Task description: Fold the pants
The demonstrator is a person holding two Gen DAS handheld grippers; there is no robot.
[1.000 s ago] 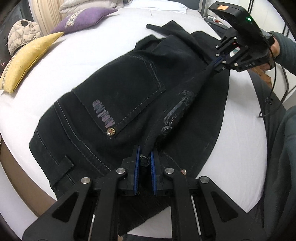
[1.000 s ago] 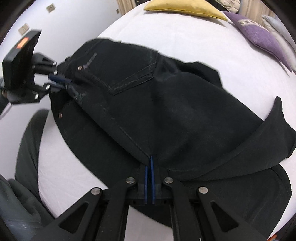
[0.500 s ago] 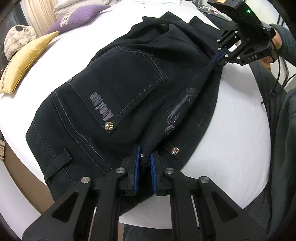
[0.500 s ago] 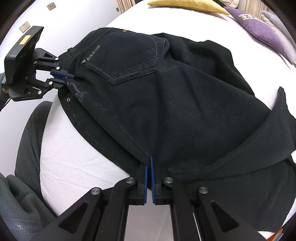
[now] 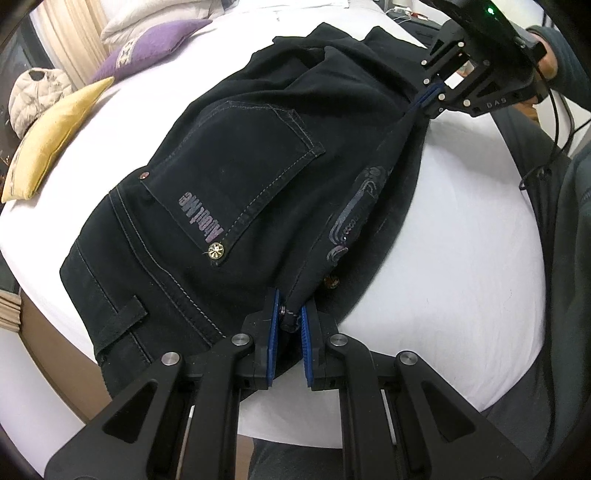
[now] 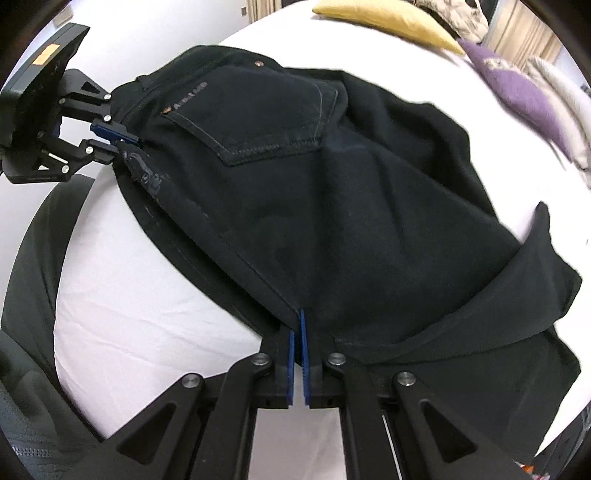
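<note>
We have both grippers' fingers clamped on the pants (image 5: 258,177) edge, lengthwise fold over bed (image 5: 461,258) underway; cross folds remain.

left gripper (image 5: 288,321), right gripper (image 6: 298,332).

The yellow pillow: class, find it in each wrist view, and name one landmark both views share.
Left wrist view: the yellow pillow lies at the left edge, beside the purple pillow.
Right wrist view: the yellow pillow lies along the top edge, right of centre.
Shared landmark: the back pocket of the black pants.
</note>
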